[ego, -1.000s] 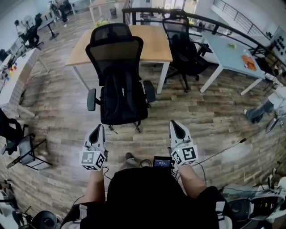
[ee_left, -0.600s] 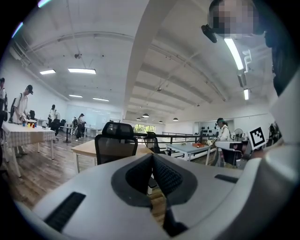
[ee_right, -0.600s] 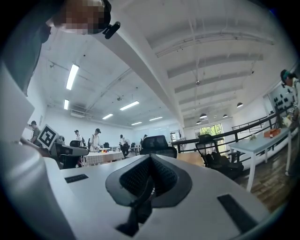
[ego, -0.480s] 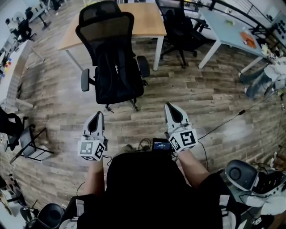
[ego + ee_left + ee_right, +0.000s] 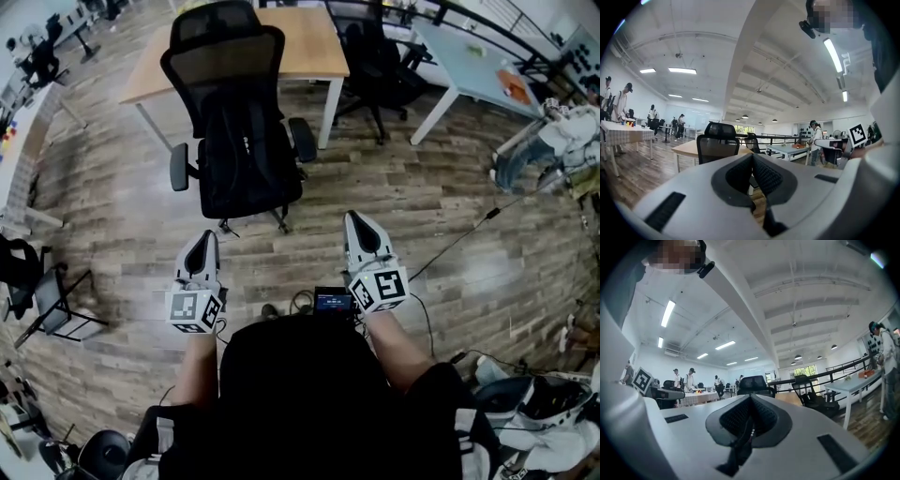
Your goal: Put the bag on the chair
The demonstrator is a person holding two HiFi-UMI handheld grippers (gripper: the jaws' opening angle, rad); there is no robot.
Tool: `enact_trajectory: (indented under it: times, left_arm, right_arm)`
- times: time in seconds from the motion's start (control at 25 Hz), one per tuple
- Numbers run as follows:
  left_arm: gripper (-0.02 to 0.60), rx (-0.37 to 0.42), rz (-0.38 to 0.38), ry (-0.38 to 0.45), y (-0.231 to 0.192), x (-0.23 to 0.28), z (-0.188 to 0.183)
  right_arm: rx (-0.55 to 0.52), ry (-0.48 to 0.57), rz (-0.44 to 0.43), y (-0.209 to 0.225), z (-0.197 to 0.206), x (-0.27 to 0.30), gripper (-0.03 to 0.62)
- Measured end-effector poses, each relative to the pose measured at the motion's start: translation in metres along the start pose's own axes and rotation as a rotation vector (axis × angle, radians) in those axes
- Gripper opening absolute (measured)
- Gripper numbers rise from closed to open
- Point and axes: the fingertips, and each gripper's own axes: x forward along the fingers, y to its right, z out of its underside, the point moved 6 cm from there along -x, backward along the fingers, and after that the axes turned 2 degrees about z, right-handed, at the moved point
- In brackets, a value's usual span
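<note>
A black office chair [image 5: 225, 56] stands on the wood floor ahead of me, and a black bag [image 5: 246, 164] rests on its seat against the mesh backrest. My left gripper [image 5: 202, 246] is held low, short of the chair's base, shut with nothing in it. At the same height to the right, my right gripper [image 5: 359, 225] is also shut and empty. In the left gripper view the jaws [image 5: 752, 158] meet, with the chair's back [image 5: 717, 140] beyond them. In the right gripper view the closed jaws [image 5: 751, 400] point toward the chair [image 5: 754, 382].
A wooden table [image 5: 314, 42] stands right behind the chair, with a second black chair [image 5: 380, 61] and a pale blue table [image 5: 469, 70] to the right. A person [image 5: 548, 141] crouches at the right edge. Cables trail over the floor at right; a small black stand [image 5: 56, 305] is at left.
The head view has tipped down and shifted, so the chair with the bag sits higher in the frame. Both grippers stay shut and in about the same place. The person at right has moved.
</note>
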Motion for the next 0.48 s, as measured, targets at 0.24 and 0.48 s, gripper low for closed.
enact_trajectory:
  times: [0.24,0.48]
  left_arm:
    - [0.003,-0.022,-0.002,-0.009,-0.020,-0.008,0.007]
    - [0.003,-0.053,0.046,-0.006,-0.030,-0.009,0.006]
  right_arm:
    - [0.000,-0.019,-0.003,-0.017,0.007,0.011,0.011]
    - [0.006,-0.023,0.009,-0.029,0.010,0.018,0.011]
